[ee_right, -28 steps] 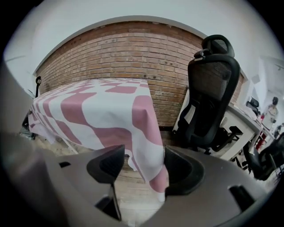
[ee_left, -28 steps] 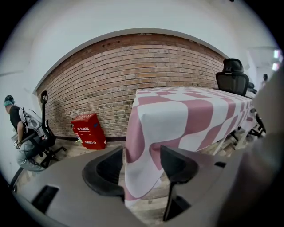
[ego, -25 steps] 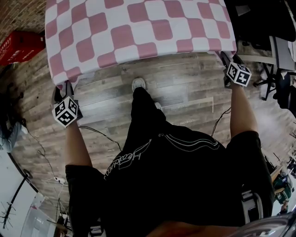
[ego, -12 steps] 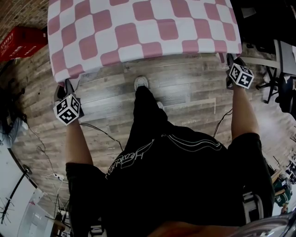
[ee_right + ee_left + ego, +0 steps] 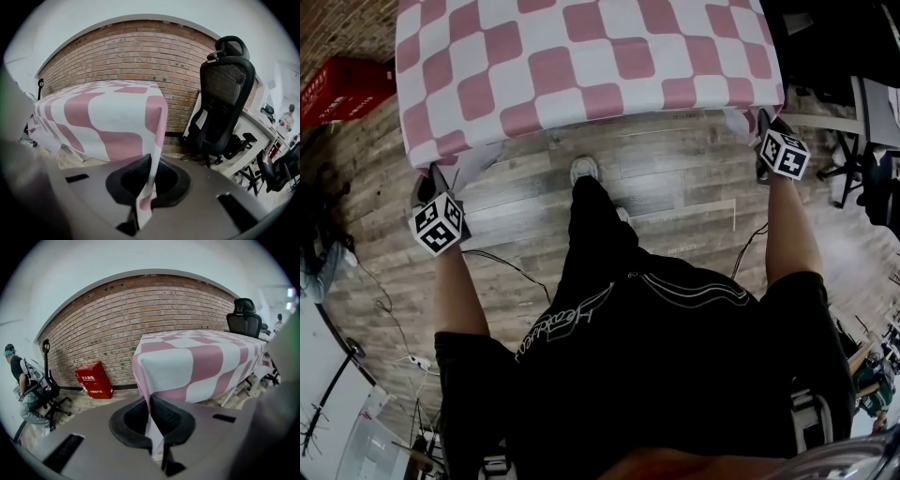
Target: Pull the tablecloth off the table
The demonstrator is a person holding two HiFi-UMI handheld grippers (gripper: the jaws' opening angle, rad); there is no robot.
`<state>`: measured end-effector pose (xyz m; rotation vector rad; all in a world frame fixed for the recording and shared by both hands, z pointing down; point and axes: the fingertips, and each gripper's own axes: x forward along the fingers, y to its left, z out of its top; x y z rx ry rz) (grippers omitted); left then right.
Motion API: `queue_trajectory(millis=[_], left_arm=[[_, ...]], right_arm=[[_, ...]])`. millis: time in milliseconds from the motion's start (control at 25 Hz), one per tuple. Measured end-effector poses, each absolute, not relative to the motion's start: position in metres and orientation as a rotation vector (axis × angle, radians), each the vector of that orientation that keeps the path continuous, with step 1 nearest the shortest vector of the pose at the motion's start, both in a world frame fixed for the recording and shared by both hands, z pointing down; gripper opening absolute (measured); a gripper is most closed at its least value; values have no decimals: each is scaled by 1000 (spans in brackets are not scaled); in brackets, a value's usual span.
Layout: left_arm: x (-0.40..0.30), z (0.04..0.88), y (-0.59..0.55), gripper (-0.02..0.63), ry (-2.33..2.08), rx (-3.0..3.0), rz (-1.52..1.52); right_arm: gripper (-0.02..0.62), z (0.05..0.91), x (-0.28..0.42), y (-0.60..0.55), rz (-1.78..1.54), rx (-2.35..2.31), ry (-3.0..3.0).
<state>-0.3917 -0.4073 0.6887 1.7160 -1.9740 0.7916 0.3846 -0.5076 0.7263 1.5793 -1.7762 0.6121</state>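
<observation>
A pink-and-white checked tablecloth (image 5: 581,66) covers the table and hangs over its near edge. My left gripper (image 5: 429,176) is at the cloth's near left corner. In the left gripper view, the left gripper (image 5: 153,426) has just been closing and now pinches that hanging corner (image 5: 152,427). My right gripper (image 5: 762,122) is at the near right corner. In the right gripper view, the right gripper (image 5: 146,187) has likewise just closed, with the cloth's corner (image 5: 146,197) clamped between its pads. The cloth (image 5: 197,362) still lies draped on the table.
A red box (image 5: 342,94) stands on the wooden floor by the brick wall at the left. A black office chair (image 5: 225,93) and desks crowd the right side. A cable (image 5: 502,267) trails across the floor by the person's shoe (image 5: 581,169). Another person (image 5: 23,380) sits far left.
Both grippers have closed their jaws on the cloth's two near corners, which now bunch slightly at the jaws. The hands have stayed almost where they were.
</observation>
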Motion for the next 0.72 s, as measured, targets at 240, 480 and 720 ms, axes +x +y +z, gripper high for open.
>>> queue_trajectory(millis=[240,480,720], left_arm=[[-391,679,-399,6,-1988,1695,802],[-390,665,-392,6,-2002,1675,753],[-389,644,-387,6,-2029,1666,688]], right_arm=[[-2,711,383,-502,573,1609,-1780],[-2,694,385,-490,553,1639,-1794],[-2,682,390,-483,536,1622,-1826]])
